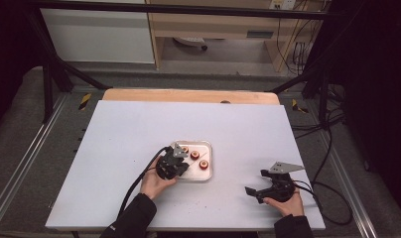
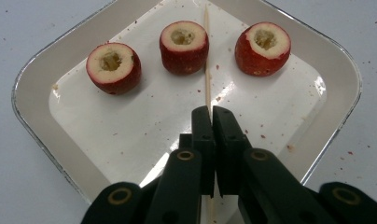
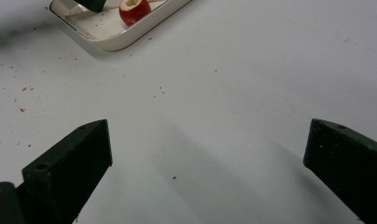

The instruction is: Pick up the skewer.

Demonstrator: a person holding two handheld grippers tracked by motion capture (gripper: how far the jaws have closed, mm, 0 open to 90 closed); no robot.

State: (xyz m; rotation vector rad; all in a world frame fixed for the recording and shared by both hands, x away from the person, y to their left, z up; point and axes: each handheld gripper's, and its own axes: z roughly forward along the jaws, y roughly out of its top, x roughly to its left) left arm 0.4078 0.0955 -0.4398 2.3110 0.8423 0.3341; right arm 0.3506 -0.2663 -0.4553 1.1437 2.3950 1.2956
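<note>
Three red fruits with hollowed pale centres sit in a row in a white tray [image 2: 144,126]: left fruit [image 2: 114,68], middle fruit [image 2: 184,46], right fruit [image 2: 262,48]. A thin wooden skewer [image 2: 206,60] lies on the tray between the middle and right fruits. My left gripper [image 2: 211,113] is shut on the skewer's near end, low over the tray [image 1: 208,174]. In the high view the left gripper [image 1: 185,160] covers the tray's left side. My right gripper [image 1: 255,182] rests open on the table right of the tray, nothing between its fingers [image 3: 79,154].
The white table top [image 1: 129,129] carries small red crumbs around the tray [image 3: 113,43]. In the right gripper view one fruit [image 3: 134,10] sits at the tray's corner. Cables trail from both grippers toward the table's near edge. A wooden strip [image 1: 188,95] borders the far edge.
</note>
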